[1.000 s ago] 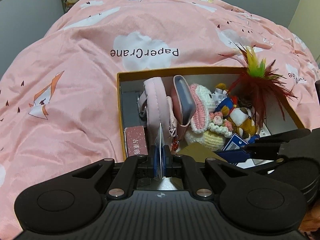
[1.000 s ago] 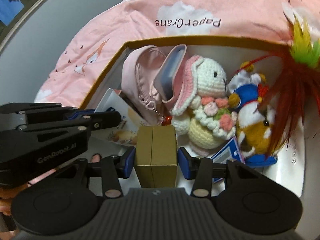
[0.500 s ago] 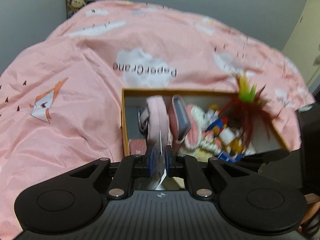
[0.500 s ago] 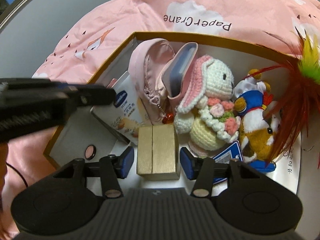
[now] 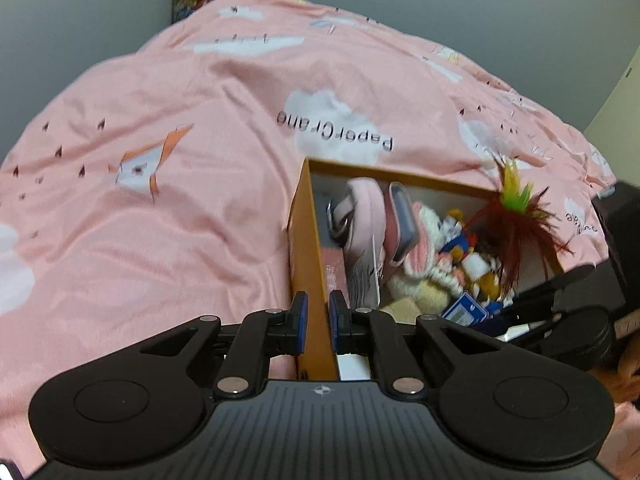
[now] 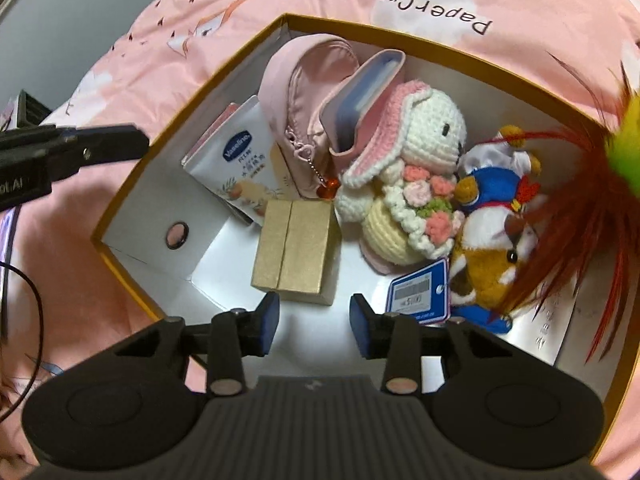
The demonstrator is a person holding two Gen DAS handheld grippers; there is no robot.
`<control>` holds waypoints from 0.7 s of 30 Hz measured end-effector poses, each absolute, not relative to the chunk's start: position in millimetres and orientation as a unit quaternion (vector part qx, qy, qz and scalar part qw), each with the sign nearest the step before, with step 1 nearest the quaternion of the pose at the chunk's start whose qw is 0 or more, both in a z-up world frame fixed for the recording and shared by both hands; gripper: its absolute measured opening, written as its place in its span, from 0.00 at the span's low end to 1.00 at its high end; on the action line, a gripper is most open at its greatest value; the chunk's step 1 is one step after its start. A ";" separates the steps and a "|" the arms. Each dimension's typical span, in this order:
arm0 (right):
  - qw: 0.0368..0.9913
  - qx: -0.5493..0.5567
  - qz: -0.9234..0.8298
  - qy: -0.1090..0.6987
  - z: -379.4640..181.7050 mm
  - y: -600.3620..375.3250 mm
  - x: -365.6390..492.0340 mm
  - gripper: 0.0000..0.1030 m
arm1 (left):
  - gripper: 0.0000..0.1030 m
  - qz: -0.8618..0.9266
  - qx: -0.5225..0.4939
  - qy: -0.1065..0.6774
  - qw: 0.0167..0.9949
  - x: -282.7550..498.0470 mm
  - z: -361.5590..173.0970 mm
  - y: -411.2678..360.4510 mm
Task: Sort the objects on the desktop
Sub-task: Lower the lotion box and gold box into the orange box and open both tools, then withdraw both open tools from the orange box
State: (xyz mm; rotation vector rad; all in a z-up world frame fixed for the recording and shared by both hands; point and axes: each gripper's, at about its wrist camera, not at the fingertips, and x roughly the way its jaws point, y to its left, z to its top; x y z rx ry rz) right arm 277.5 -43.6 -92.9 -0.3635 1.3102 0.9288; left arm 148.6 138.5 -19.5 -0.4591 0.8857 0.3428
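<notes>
Just ahead of the right tool (image 6: pixel 314 322), near the box's (image 6: pixel 132 168) front-left corner, lies the gold case (image 6: pixel 296 256), long axis pointing away; jaws closing, empty. Left tool (image 5: pixel 316 322) pinches the box's left wall.

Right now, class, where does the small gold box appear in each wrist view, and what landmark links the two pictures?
Left wrist view: only a corner of the gold box shows, low centre-right, beyond the fingers.
Right wrist view: the box lies centre, just beyond the open right gripper.
Shared landmark: the crochet rabbit.
</notes>
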 end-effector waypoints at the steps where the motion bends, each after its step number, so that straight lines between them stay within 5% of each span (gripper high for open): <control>1: 0.672 -0.163 0.421 0.586 -94.3 -40.8 278.4 0.37 | 0.12 0.162 -0.222 0.423 0.863 147.7 -20.9 138.9; 10: 0.664 -0.109 0.444 0.592 -99.2 -25.1 273.3 0.19 | 0.12 0.141 -0.257 0.433 0.852 145.4 -32.8 142.1; 21: 0.695 -0.172 0.443 0.541 -94.9 -16.8 265.4 0.20 | 0.12 0.142 -0.261 0.434 0.850 144.2 -36.2 141.4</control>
